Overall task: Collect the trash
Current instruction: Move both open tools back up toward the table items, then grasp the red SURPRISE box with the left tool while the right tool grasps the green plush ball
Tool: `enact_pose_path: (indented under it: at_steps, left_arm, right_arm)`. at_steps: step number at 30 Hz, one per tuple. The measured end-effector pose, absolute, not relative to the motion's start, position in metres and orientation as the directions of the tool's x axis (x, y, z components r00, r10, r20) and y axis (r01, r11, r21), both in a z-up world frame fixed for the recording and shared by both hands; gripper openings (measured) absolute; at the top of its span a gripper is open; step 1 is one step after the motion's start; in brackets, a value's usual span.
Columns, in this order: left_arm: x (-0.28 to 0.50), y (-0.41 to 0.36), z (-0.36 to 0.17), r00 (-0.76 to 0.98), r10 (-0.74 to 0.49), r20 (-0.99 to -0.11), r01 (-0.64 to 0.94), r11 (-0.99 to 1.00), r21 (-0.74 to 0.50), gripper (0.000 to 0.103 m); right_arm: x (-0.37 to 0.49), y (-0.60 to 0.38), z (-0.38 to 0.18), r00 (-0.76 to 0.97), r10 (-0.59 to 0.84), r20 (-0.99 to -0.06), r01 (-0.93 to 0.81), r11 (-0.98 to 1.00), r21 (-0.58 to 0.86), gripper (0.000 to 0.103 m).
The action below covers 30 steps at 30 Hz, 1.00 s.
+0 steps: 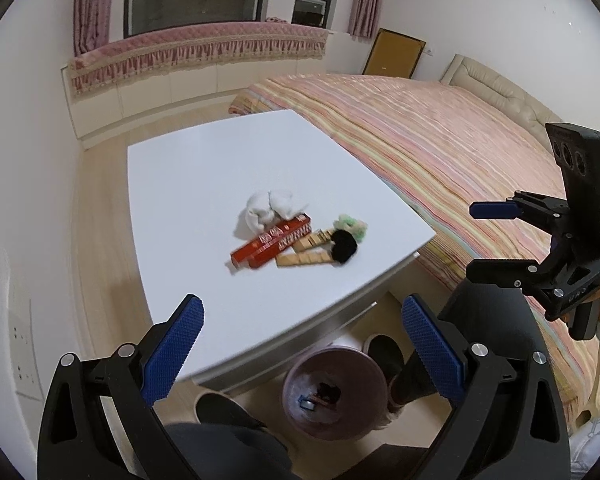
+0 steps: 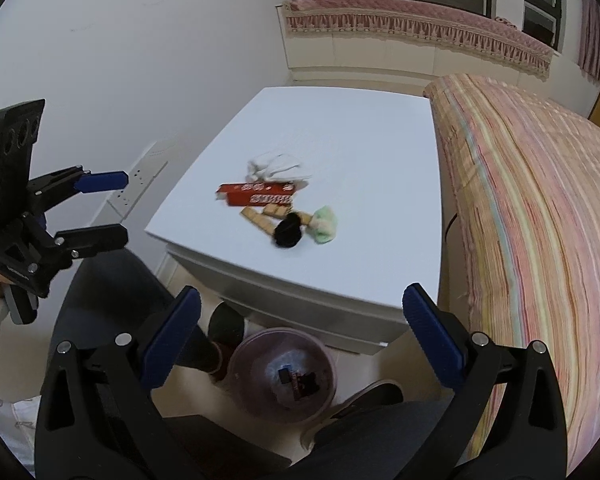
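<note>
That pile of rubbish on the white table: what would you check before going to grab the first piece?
1. Left gripper open, holding nothing: ok.
2. Right gripper open, holding nothing: ok.
3. Bin on the floor below the table's near edge, mouth uncovered: ok.
4. Red box has no other piece on top of it: ok.
5. Black fuzzy object free of the tan pieces: not ok, it lies over them.
6. Room left in the bin: ok, only a few items at the bottom.

- Even, soft indoor light is filling both views, casting faint shadows.
- Motion blur is smearing the red box (image 1: 271, 242) ahead of the claws.
- Fisheye distortion is bending and darkening the edges.
</note>
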<state>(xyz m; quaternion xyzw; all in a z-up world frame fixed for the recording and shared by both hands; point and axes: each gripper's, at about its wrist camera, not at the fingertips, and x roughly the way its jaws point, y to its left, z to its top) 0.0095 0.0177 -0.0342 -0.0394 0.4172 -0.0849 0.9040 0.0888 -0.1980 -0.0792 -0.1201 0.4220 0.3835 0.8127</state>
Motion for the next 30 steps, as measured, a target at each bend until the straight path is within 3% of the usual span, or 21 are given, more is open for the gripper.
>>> enact_pose_path:
  at_steps: [24, 27, 30]
  left_arm:
    - [0.099, 0.046, -0.090, 0.512, -0.264, -0.817, 0.267, 0.953, -0.141, 0.095]
    - [0.102, 0.046, -0.095, 0.502, -0.276, -0.820, 0.278, 0.949, -0.149, 0.092]
    - [0.106, 0.047, -0.100, 0.489, -0.280, -0.826, 0.282, 0.947, -0.154, 0.084]
  right_arm:
    - [0.165, -0.162, -0.124, 0.323, 0.444, -0.836, -0.705, 0.702, 0.100, 0.099]
    - [0.168, -0.155, -0.128, 0.311, 0.445, -0.840, -0.717, 0.690, 0.100, 0.094]
    - [0.170, -0.150, -0.134, 0.306, 0.436, -0.846, -0.725, 0.682, 0.089, 0.082]
